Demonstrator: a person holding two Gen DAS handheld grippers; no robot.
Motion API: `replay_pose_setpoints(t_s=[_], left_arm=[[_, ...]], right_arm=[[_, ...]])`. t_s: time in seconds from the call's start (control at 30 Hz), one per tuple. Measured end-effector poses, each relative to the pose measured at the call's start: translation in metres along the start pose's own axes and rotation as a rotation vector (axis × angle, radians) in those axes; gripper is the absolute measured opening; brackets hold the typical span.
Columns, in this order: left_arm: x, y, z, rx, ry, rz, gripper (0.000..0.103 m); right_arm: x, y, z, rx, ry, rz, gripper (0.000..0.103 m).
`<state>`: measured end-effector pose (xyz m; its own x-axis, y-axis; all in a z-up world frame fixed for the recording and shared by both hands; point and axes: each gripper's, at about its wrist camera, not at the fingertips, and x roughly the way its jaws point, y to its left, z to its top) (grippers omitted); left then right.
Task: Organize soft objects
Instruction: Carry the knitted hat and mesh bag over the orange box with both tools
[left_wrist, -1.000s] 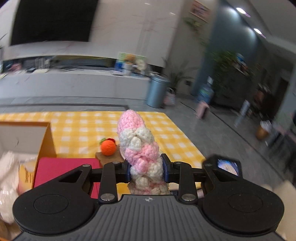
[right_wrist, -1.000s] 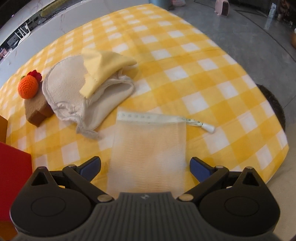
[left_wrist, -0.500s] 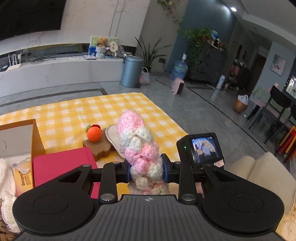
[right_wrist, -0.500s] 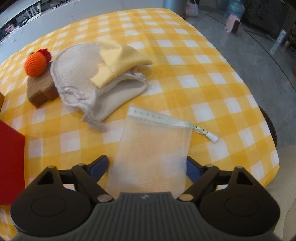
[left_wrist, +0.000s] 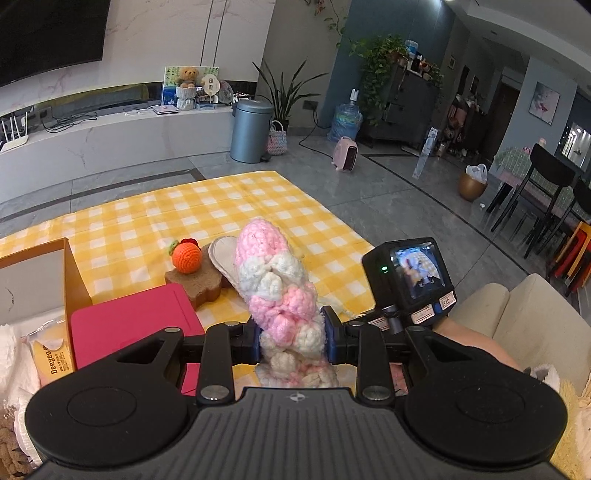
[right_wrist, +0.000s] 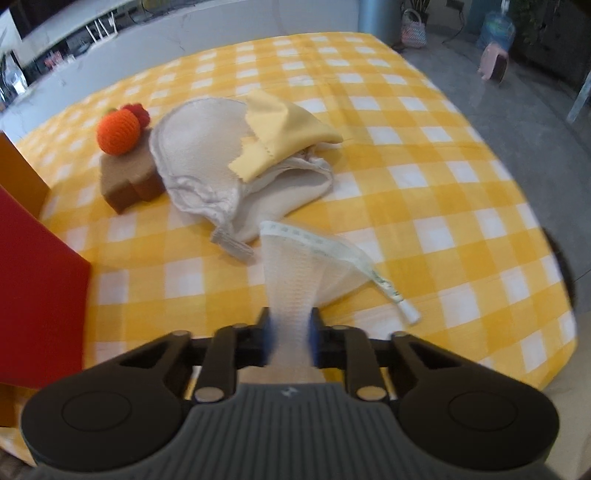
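The left hand-held gripper (left_wrist: 291, 341) is closed around the lower part of a pink-and-white crocheted toy (left_wrist: 277, 284), which stands up out of the jaws, held above the surface. The grip sits low on the bumpy yarn body, probably so the squashy knit is pinched firmly and cannot slip.

The right hand-held gripper (right_wrist: 290, 339) is closed on the near end of a white mesh pouch (right_wrist: 303, 269); the netting bunches into a narrow neck between the jaws and fans out beyond them toward its tape-like hem. The far end looks to be touching the yellow checked surface (right_wrist: 424, 155), though blur makes that uncertain. Pinching one edge gathers the limp netting so it can be lifted as one piece.

Beyond the pouch lies a beige cloth bag (right_wrist: 207, 162) with a yellow cloth (right_wrist: 284, 129) draped over it. Just beside the bag, a brown toast-shaped cushion (right_wrist: 129, 184) carries an orange crocheted fruit (right_wrist: 118, 131). These look like the soft items not yet sorted.

To the left, a red lid (left_wrist: 133, 325) lies next to an open cardboard box (left_wrist: 70, 277) that already holds packets and pale soft things, so it seems the likely destination for both held items.
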<state>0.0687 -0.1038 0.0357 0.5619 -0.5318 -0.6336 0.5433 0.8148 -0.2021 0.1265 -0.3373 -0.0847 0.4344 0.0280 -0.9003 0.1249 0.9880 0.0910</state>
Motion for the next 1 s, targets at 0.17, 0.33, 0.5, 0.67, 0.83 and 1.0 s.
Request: replay_pose_setpoints(t_s=[0.17, 0.33, 0.5, 0.67, 0.83, 1.0], left_arm=[[-0.010, 0.008, 0.004, -0.017, -0.017, 0.033, 0.034], [-0.027, 0.019, 0.007, -0.029, -0.053, 0.054, 0.035], [-0.044, 0.037, 0.004, -0.061, -0.079, 0.081, 0.035], [-0.065, 0.062, 0.000, -0.118, -0.130, 0.092, 0.035], [-0.094, 0.090, -0.013, -0.197, -0.217, 0.121, 0.035], [-0.120, 0.120, -0.023, -0.269, -0.269, 0.183, 0.035]], right_arm=[[-0.011, 0.001, -0.001, 0.005, -0.036, 0.065, 0.013], [-0.023, -0.001, 0.000, 0.014, -0.077, 0.141, 0.009], [-0.034, -0.005, -0.004, 0.027, -0.114, 0.177, 0.006], [-0.048, -0.002, -0.009, 0.010, -0.146, 0.210, 0.006], [-0.077, 0.014, -0.011, -0.051, -0.200, 0.312, 0.006], [-0.129, 0.052, -0.004, -0.114, -0.315, 0.364, 0.006]])
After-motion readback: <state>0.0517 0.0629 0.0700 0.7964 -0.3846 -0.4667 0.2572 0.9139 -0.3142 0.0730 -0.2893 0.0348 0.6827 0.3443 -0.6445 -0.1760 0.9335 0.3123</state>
